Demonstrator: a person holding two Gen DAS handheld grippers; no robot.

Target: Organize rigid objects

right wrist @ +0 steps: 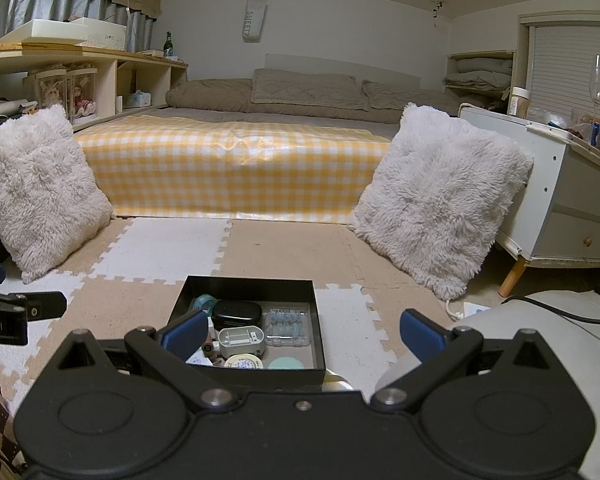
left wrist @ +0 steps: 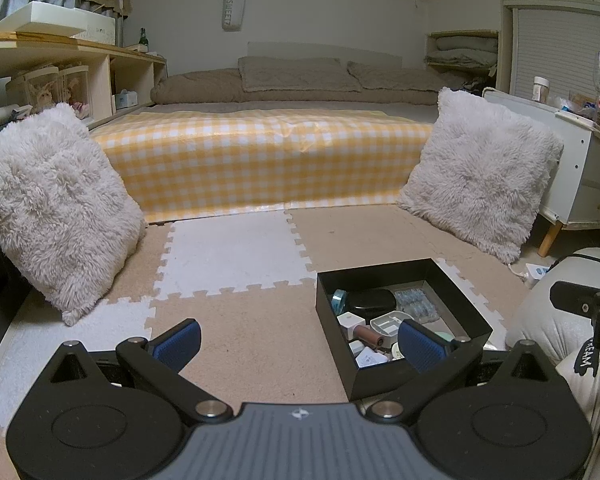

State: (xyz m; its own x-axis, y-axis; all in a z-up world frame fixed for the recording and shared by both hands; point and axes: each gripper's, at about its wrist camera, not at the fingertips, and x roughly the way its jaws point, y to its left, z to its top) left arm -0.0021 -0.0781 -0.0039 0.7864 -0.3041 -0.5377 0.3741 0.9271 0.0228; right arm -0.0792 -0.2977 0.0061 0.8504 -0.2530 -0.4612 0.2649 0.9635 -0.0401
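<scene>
Both claws spread wide, black box (right wrist: 256, 284) below

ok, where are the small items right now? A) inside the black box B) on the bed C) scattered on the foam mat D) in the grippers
A: the black case, clear blister pack and tape roll all lie inside the black box; both grippers are open and empty.
</scene>
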